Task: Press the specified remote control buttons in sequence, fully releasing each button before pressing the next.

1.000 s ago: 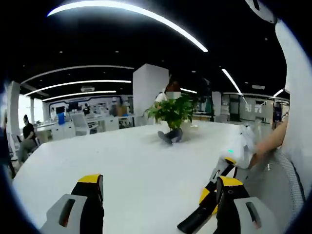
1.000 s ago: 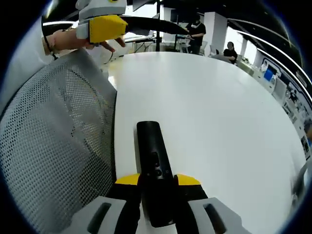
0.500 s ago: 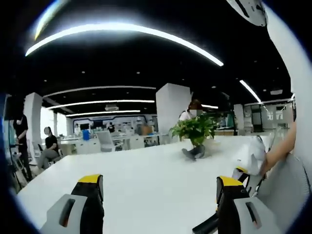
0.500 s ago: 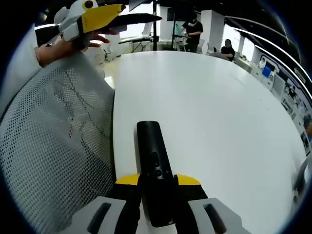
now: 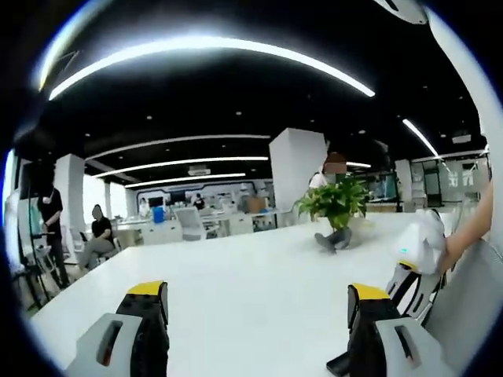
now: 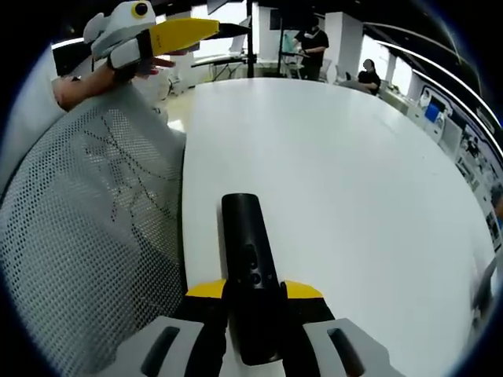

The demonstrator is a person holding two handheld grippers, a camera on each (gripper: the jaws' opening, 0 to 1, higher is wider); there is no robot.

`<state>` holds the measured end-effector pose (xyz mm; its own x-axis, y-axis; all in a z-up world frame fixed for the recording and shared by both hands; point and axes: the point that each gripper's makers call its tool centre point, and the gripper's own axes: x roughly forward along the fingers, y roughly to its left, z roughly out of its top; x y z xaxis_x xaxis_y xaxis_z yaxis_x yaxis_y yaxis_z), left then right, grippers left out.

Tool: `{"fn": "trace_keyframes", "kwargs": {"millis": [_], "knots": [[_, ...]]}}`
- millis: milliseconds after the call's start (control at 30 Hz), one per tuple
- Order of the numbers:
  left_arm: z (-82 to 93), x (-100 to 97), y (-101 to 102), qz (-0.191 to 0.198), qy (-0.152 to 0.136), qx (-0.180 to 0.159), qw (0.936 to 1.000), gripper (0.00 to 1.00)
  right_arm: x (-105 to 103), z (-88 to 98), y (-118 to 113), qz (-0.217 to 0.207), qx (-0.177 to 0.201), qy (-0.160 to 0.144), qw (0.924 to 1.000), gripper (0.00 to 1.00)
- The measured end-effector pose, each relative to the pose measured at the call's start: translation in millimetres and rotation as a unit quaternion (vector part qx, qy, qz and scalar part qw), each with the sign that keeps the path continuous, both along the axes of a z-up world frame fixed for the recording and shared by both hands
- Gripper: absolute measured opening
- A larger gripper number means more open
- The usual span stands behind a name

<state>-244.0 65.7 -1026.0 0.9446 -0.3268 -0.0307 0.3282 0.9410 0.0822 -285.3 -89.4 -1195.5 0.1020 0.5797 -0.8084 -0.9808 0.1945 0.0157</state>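
A slim, matte black plastic remote control point(image 6: 250, 271), small buttons set along its length, is pinched between the yellow-tipped right gripper point(image 6: 253, 292) over a smooth white table point(image 6: 354, 188) beside grey mesh fabric point(image 6: 86, 236). The left gripper point(image 5: 255, 302) is held spread, raised above the table.

A broad white worktop point(image 6: 338, 181) with a smooth, glossy surface runs from the near edge toward 12 o'clock in the right gripper view, its left edge curving from 7 up to 11 o'clock. In the left gripper view the same worktop point(image 5: 251, 283) spreads across the lower half, and a leafy green potted plant point(image 5: 336, 210) stands on it at about 2 o'clock, well back from the near edge. Whether the black remote control point(image 6: 250, 263) touches the surface cannot be told.
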Motion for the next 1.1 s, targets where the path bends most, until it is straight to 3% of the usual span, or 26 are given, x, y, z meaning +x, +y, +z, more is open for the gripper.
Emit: {"fn": "trace_keyframes", "kwargs": {"millis": [100, 167, 233, 400, 667, 1100], "knots": [[0.6, 0.4, 14, 0.036, 0.006, -0.024, 0.9990, 1.00, 0, 0.0, 0, 0.006, -0.006, 0.002, 1.0000, 0.22], [-8.0, -1.1, 24, 0.063, 0.045, -0.048, 0.9958, 1.00, 0, 0.4, 0, 0.008, -0.011, 0.005, 0.9999, 0.22], [-13.0, -1.5, 31, 0.076, 0.065, -0.068, 0.9927, 1.00, 0, 0.9, 1, 0.009, -0.017, 0.011, 0.9998, 0.22], [2.4, -3.5, 39, 0.087, 0.020, -0.074, 0.9933, 1.00, 2, 1.6, 1, 0.016, -0.028, 0.029, 0.9991, 0.22], [-1.8, -2.9, 39, 0.091, 0.029, -0.060, 0.9936, 1.00, 15, 0.6, 0, 0.037, -0.046, 0.029, 0.9979, 0.21], [-6.0, -2.4, 41, 0.096, 0.039, -0.055, 0.9931, 1.00, 62, 0.1, -5, 0.040, -0.060, 0.022, 0.9972, 0.21]]}}
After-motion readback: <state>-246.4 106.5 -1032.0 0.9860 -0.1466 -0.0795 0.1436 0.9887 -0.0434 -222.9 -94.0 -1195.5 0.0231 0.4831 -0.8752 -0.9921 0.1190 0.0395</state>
